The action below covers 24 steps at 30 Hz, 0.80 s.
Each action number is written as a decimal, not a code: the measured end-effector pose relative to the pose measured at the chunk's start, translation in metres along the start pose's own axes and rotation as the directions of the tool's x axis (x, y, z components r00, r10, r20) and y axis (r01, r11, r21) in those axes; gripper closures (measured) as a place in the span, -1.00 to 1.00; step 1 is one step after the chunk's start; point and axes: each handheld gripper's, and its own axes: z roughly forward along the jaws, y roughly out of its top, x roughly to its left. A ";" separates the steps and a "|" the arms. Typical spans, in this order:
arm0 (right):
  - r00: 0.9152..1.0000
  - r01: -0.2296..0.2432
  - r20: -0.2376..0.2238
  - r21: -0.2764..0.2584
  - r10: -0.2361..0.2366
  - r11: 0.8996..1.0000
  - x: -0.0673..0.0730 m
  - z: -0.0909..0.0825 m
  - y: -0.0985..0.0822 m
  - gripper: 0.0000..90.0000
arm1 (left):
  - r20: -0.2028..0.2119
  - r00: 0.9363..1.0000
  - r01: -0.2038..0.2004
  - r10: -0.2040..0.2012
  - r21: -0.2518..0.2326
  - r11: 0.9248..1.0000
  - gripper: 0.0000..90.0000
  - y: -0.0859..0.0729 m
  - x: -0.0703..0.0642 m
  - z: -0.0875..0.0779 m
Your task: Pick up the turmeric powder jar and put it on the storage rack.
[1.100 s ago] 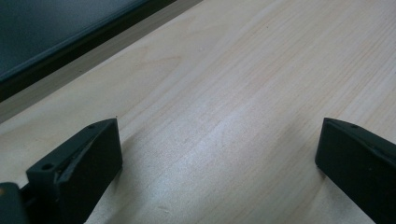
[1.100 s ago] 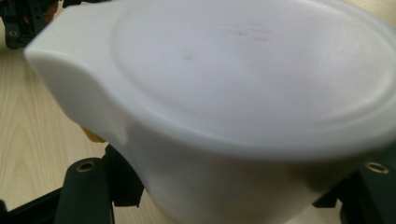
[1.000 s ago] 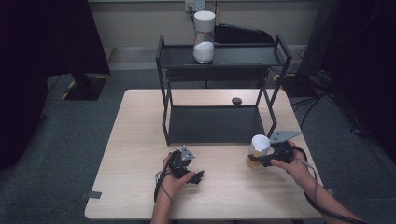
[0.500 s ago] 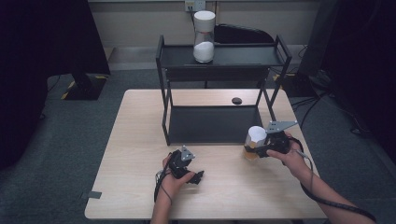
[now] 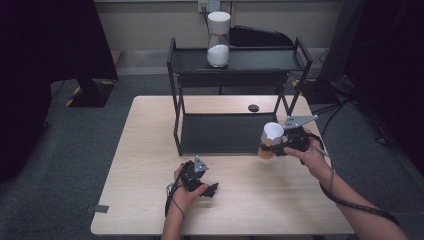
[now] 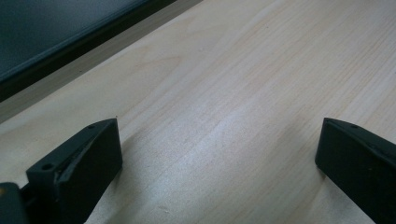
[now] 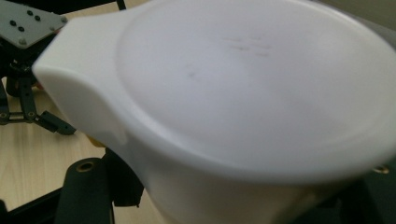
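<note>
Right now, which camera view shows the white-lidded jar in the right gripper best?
The high view: the whole jar shows, held by the right gripper above the table. The right gripper view shows its lid close and blurred.

A white-lidded jar (image 5: 270, 141) with seemingly orange contents sits right of frame centre. It appears slightly tilted, clear of the tabletop.
</note>
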 end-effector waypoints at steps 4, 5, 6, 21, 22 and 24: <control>1.000 0.001 0.006 -0.009 -0.001 1.000 -0.003 -0.004 0.008 -0.32 | 0.000 1.000 0.000 0.000 0.000 1.000 -1.00 0.000 0.000 0.000; 1.000 0.005 0.006 -0.009 -0.005 1.000 -0.004 -0.005 0.011 -0.32 | 0.000 1.000 0.000 0.000 0.000 1.000 -1.00 0.000 0.000 0.000; 1.000 0.006 0.008 -0.008 -0.006 1.000 -0.005 -0.006 0.013 -0.32 | 0.000 1.000 0.000 0.000 0.000 1.000 -1.00 0.000 0.000 0.000; 1.000 0.029 0.001 -0.017 -0.029 0.999 -0.014 -0.019 0.049 -0.32 | 0.000 1.000 0.000 0.000 0.000 1.000 -1.00 0.000 0.000 0.000; 1.000 0.028 -0.002 -0.021 -0.028 0.999 -0.015 -0.020 0.053 -0.32 | 0.000 1.000 0.000 0.000 0.000 1.000 -1.00 0.000 0.000 0.000; 0.999 0.032 -0.004 -0.019 -0.032 0.999 -0.014 -0.021 0.059 -0.32 | 0.000 1.000 0.000 0.000 0.001 1.000 -1.00 0.000 0.000 0.000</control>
